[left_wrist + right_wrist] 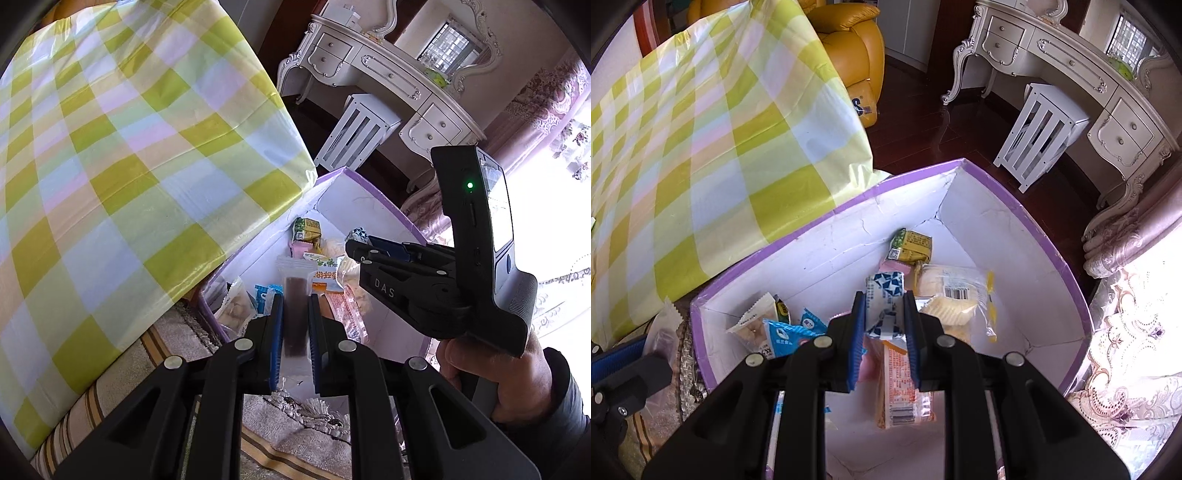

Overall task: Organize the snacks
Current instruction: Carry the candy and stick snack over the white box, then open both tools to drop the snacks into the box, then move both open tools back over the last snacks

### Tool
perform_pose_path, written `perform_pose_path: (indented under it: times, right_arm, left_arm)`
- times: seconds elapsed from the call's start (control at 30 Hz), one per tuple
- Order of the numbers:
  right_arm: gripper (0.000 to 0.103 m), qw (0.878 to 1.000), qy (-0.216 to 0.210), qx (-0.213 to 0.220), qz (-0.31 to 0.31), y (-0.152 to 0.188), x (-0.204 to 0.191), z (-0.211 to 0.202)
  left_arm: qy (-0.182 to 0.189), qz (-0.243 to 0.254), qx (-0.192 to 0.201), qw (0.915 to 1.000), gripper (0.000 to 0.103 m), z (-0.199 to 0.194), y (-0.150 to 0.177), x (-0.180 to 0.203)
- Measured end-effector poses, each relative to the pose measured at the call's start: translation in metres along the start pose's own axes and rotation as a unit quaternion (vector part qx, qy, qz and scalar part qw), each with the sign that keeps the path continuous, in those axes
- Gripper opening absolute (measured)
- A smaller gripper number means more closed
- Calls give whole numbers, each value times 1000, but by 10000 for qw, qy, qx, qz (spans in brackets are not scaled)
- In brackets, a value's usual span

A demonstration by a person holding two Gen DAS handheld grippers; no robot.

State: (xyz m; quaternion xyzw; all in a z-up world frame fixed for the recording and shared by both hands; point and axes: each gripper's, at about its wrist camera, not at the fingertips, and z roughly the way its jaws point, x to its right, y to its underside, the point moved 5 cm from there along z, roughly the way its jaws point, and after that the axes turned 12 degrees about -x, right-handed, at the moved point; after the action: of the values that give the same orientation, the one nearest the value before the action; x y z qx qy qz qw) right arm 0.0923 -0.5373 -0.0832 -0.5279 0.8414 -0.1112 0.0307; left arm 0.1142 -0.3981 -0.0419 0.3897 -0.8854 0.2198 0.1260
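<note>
Left wrist view: left tool (pixel 295 325) clenched on a clear sachet (pixel 295 314) with a dark brown bar inside, held upright between the blue pads. Sachet hangs above the near edge of the purple-rimmed box (pixel 369 184), which sits on the rug (pixel 288 428) beside the checked cloth (pixel 129 166). Box holds loose snacks: green-yellow pack (pixel 306 227), orange pack (pixel 327 277), blue packs (pixel 264 293). Right tool (pixel 356 242) enters from the right, over the box, carried by a hand (pixel 495 380); a blue-white packet sits in its tip.

Right wrist view: right tool (pixel 884 321) clenched on the blue-white packet (pixel 884 299), crumpled between the pads, directly over the box (pixel 1052 240) interior. Below it lie an orange pack (pixel 901 387), a pale biscuit pack (pixel 953 284), a green-yellow pack (pixel 912 245) at the far corner, and blue packs (pixel 783 334) at the left wall. Left tool (pixel 617 362) shows at the left edge, outside the box wall, with its clear sachet (pixel 665 332).
</note>
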Motion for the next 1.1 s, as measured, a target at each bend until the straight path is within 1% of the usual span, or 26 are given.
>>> perform_pose_path:
  times: [0.17,0.23,0.27,0.3,0.33,0.37,0.4,0.43,0.47,0.5,0.67,0.77,0.93,1.1]
  right_arm:
    - [20,9998,42,-89,146,2,8,8]
    - [23,9998,86,-95,163,3,9,9]
    - [29,9998,101,-101,171,3,9,10]
    - [34,9997,132,-97,188,3,8,10]
    - [50,9996,174,-74,214,3,8,10]
    - [63,9995,212,-28,244,2,9,8]
    - [66,9994,232,23,270,2,9,6]
    - [66,9994,207,48,278,1,9,5]
    - [68,9995,178,56,271,0,8,4]
    - [70,9995,189,68,260,-1,7,3]
    - [76,9995,178,110,221,-2,1,0]
    - [76,9997,149,126,158,-4,-5,-2]
    - [76,9998,130,146,88,-4,-12,-5]
    - [77,9998,91,173,16,-5,-20,-7]
  left_arm:
    - [27,48,-46,10000,12,2,1,2]
    - [17,88,-71,9999,12,3,0,3]
    - [16,109,-88,9999,13,5,1,4]
    - [8,117,-100,9999,15,5,0,4]
    - [4,101,-117,9999,17,6,0,4]
    - [27,71,-124,9999,22,6,0,3]
    - [64,37,-117,9999,29,6,-1,1]
    - [87,-3,-99,9999,33,5,-1,0]
    - [94,-37,-75,9999,41,4,-1,-1]
    - [99,-54,-55,9999,44,3,-1,-2]
    - [111,-97,5,9999,48,-1,1,-4]
    - [134,-146,46,9998,51,-4,1,-6]
    - [97,-156,107,9998,51,-9,1,-8]
    - [-45,-264,252,9993,53,-20,1,-21]
